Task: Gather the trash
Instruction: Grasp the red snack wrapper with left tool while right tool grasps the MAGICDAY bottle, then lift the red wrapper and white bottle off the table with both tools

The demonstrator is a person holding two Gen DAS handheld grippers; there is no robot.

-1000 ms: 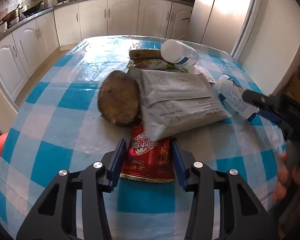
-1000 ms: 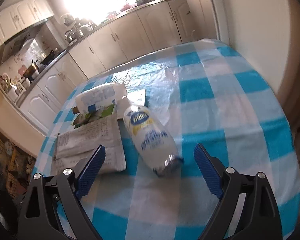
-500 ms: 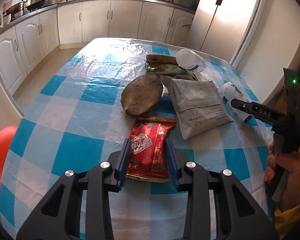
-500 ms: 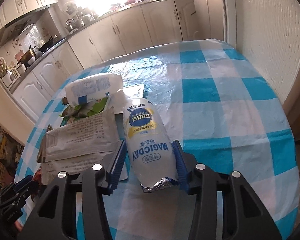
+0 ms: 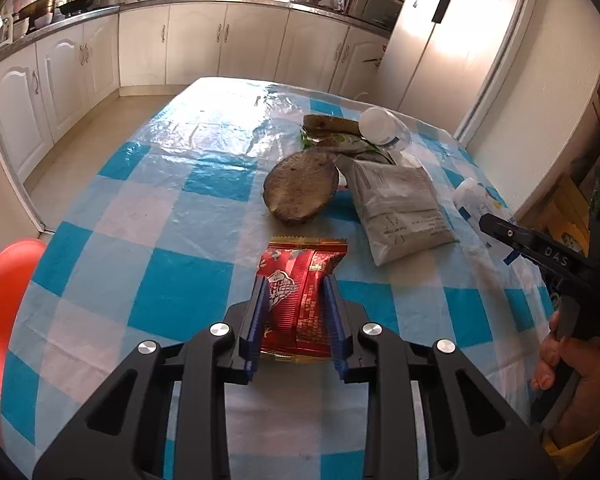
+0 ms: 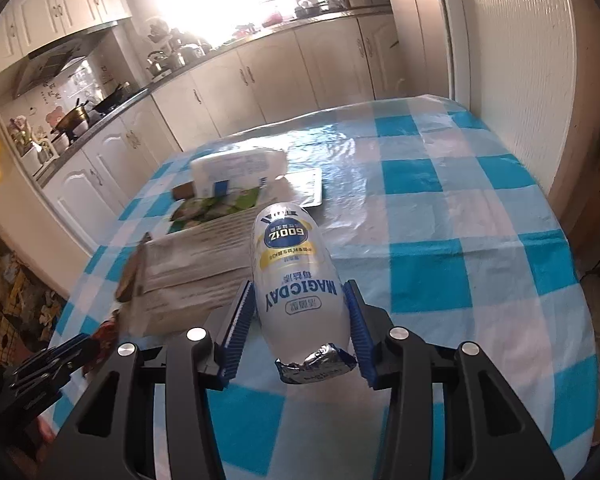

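My left gripper (image 5: 296,304) is shut on a red snack wrapper (image 5: 300,280) and holds it above the blue-and-white checked table (image 5: 172,200). My right gripper (image 6: 298,304) is shut on a white "MAGICDAY" bottle (image 6: 296,276) with a foil cap, lifted off the table (image 6: 460,240). Left on the table are a brown flat disc (image 5: 300,188), a grey paper packet (image 5: 400,204) (image 6: 204,264), a green wrapper (image 5: 340,142) (image 6: 216,208) and a second white bottle (image 5: 384,126) (image 6: 236,170). The right gripper also shows in the left wrist view (image 5: 496,226).
An orange-red chair or bin edge (image 5: 4,300) sits at the table's left. White kitchen cabinets (image 5: 172,44) line the far wall, a fridge (image 5: 460,40) stands at the right. A wall (image 6: 520,60) runs close along the table's right side.
Both grippers closed on their items and lifted: the left pulled the red wrapper back from the pile, the right closed on the white bottle and raised it.
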